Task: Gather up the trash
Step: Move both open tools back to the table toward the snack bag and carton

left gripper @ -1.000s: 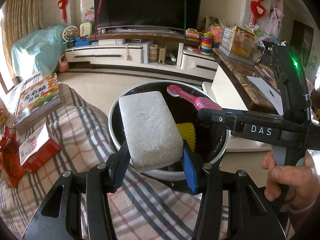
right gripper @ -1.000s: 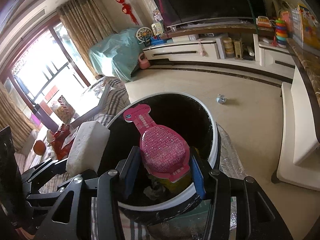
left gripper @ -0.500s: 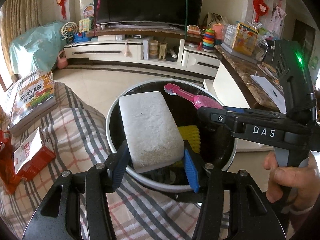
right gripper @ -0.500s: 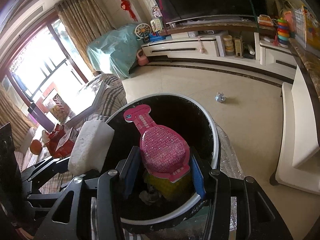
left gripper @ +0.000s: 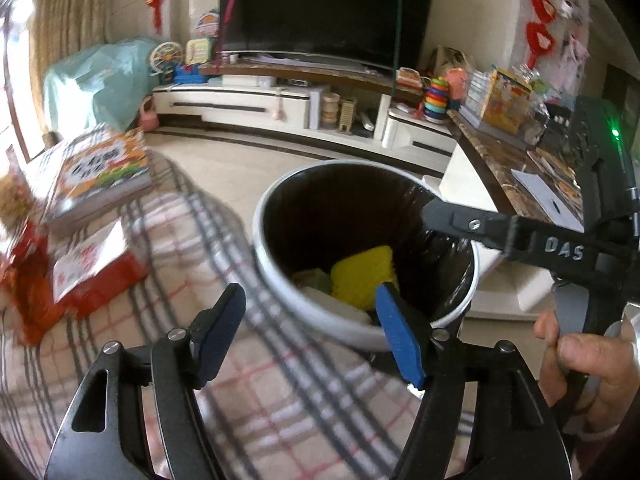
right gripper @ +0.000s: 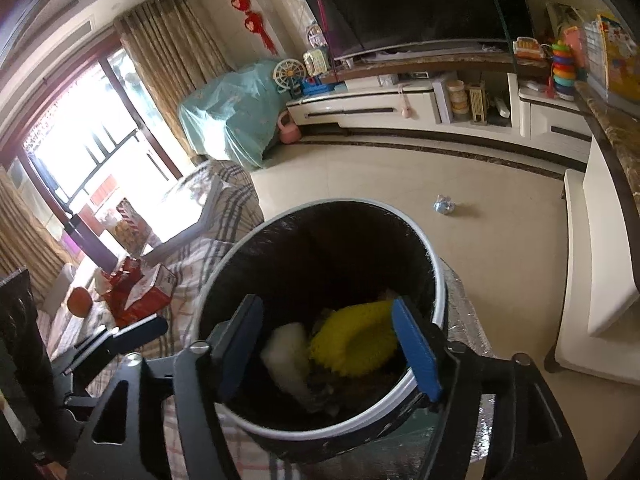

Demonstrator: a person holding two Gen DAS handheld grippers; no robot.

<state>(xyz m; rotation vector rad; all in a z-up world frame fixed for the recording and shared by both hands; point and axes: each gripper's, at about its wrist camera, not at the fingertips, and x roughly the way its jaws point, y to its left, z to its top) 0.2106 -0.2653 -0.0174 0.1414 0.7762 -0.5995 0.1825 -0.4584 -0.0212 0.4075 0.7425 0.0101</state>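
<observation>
Right wrist view: both the right gripper point(right gripper: 332, 344) and left gripper point(left gripper: 310, 328) are spread empty above the trash bin point(right gripper: 438, 280), where a white block point(right gripper: 286, 354) lies. Remaining litter, like the floor scrap point(right gripper: 444, 204), must be sought next.

Each matte-black, two-fingered left tool point(left gripper: 312, 328) and right tool point(right gripper: 330, 344) has blue rubber pads point(left gripper: 400, 336) and silver pivot screws. White "DAS" lettering, a green light; bare skin on the right hand point(left gripper: 580, 356).
</observation>
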